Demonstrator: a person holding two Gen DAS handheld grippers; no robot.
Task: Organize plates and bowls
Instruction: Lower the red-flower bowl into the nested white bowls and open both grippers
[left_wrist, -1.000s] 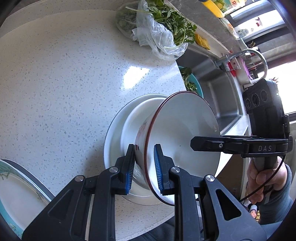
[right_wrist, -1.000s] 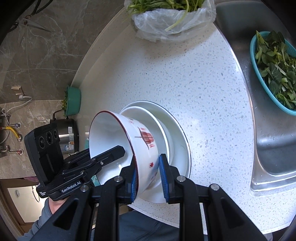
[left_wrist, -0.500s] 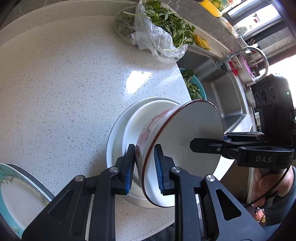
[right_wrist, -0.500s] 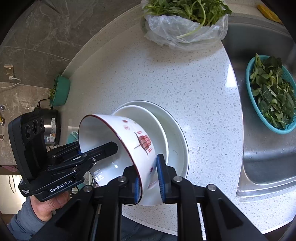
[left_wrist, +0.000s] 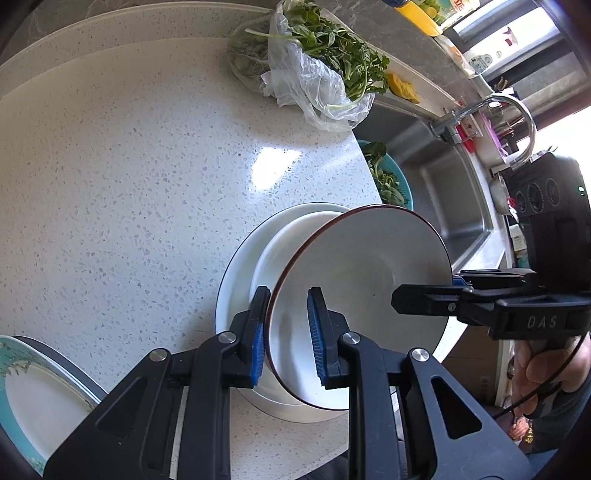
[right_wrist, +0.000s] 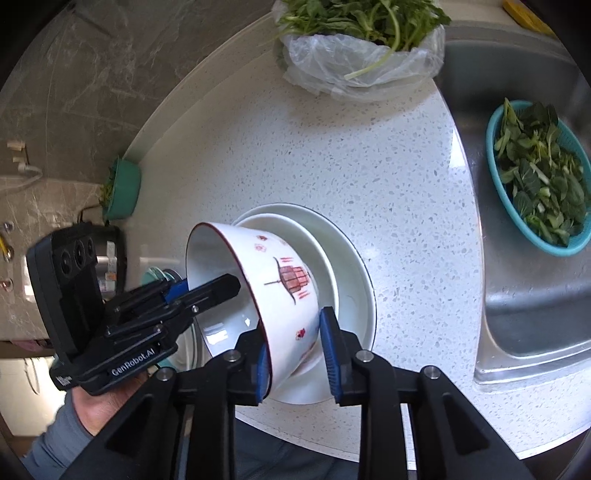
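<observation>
1. The bowl (right_wrist: 284, 280) is tilted on its side above the white dish (right_wrist: 328, 266), which sits on the plate (right_wrist: 358, 291) on the worktop (right_wrist: 369, 155).
2. The left gripper (left_wrist: 286, 330) straddles the bowl rim with its jaws parted: released.
3. The right gripper (right_wrist: 295, 352) also straddles the bowl wall, jaws parted: released.
4. A second plate (left_wrist: 33, 395) lies at the worktop's left edge.

Bare counter (right_wrist: 388, 177) beyond the stacked plates (right_wrist: 354, 280) — greens bag (right_wrist: 362, 62) at back
</observation>
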